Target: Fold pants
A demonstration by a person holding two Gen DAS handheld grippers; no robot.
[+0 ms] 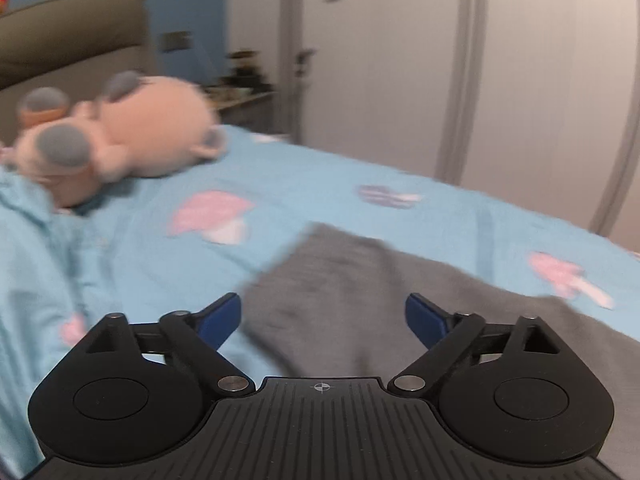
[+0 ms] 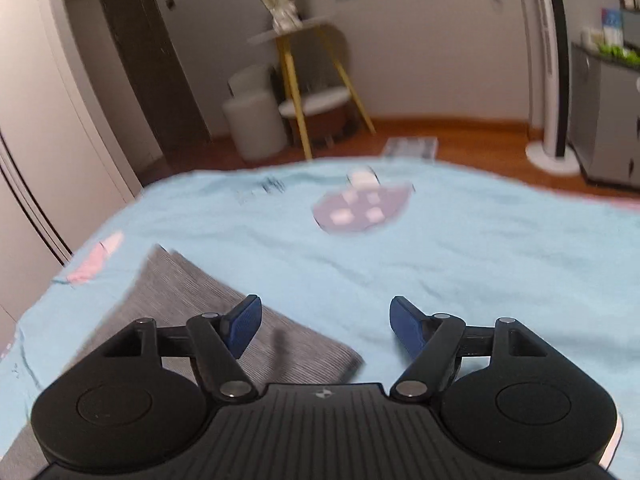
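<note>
Grey pants (image 1: 360, 292) lie folded flat on a light blue bedsheet (image 1: 300, 184). In the left wrist view my left gripper (image 1: 323, 318) is open and empty, hovering just above the pants' near part. In the right wrist view the pants (image 2: 224, 308) lie at lower left with a folded corner near centre. My right gripper (image 2: 326, 330) is open and empty, its left finger over the pants' edge, its right finger over bare sheet (image 2: 460, 248).
A pink plush toy (image 1: 120, 136) lies on the bed at far left, before a brown headboard (image 1: 72, 40). White wardrobe doors (image 1: 400, 60) stand behind. Beyond the bed's foot are a yellow-legged side table (image 2: 312, 72), a white stool (image 2: 254, 124) and a fan stand (image 2: 552, 152).
</note>
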